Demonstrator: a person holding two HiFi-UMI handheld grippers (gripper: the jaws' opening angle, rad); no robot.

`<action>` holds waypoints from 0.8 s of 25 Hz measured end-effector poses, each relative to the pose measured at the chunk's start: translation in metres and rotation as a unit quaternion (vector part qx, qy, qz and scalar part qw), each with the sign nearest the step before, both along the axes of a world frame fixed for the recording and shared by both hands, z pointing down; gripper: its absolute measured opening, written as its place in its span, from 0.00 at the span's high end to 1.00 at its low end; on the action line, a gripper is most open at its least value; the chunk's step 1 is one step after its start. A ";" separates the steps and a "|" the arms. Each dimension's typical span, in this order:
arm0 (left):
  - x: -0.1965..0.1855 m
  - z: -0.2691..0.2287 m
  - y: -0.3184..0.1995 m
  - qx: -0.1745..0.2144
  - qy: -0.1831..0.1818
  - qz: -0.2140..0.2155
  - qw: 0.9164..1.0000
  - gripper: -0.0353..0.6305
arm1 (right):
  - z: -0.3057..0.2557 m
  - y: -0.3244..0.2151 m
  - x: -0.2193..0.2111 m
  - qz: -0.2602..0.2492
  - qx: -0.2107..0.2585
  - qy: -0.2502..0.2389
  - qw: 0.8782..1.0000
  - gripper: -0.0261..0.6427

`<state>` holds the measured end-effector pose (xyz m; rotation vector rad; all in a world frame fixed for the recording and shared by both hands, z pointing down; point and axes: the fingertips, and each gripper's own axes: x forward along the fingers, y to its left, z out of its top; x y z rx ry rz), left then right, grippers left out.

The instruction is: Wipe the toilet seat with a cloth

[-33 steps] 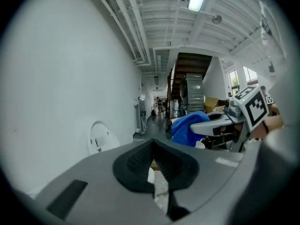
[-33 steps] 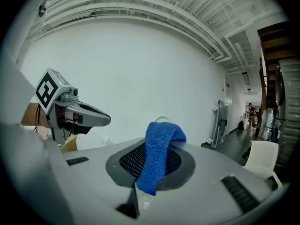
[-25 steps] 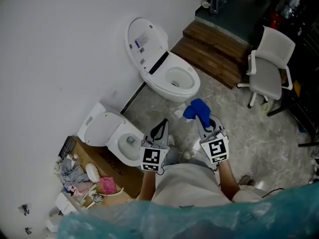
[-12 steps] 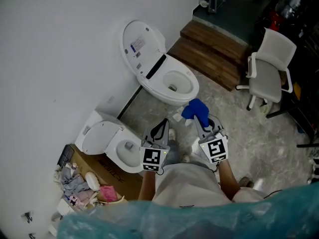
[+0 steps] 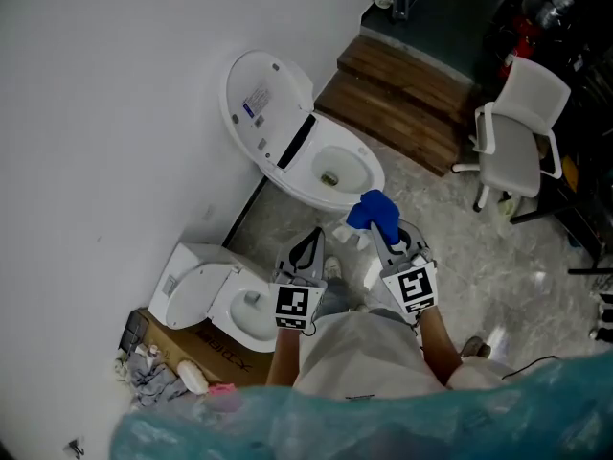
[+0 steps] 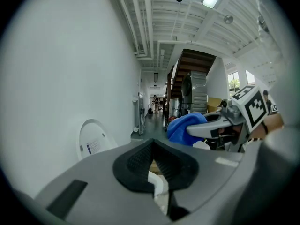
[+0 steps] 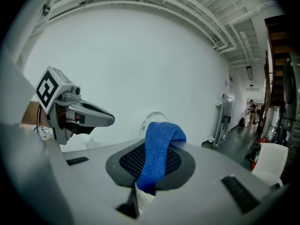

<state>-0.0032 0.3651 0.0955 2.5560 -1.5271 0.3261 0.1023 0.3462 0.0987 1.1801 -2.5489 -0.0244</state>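
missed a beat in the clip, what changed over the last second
The person moved closer to the open toilet: in the head view it slid down toward the grippers, while the second toilet and the box slipped toward the lower left. Nothing was taken or let go. The right gripper stays shut on the cloth; the left gripper stays shut and empty.

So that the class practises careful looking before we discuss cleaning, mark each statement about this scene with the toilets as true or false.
1. The right gripper is shut on a blue cloth. True.
2. The left gripper also holds a cloth. False: its jaws are together with nothing between them.
3. The far toilet has its lid raised. True.
4. Only one toilet is in view. False: a second toilet sits nearer, beside a cardboard box.
5. The office chair is black. False: it is white.
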 end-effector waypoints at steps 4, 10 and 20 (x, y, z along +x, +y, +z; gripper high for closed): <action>-0.018 0.005 -0.032 -0.006 0.000 0.009 1.000 0.93 | 0.002 -0.031 -0.019 0.006 -0.008 0.012 1.000 0.93; -0.039 0.014 -0.068 -0.011 0.005 0.021 1.000 0.93 | 0.008 -0.064 -0.046 0.009 -0.009 0.014 1.000 0.93; -0.055 0.025 -0.117 -0.019 0.008 0.012 1.000 0.93 | 0.015 -0.111 -0.058 0.014 -0.012 0.007 1.000 0.93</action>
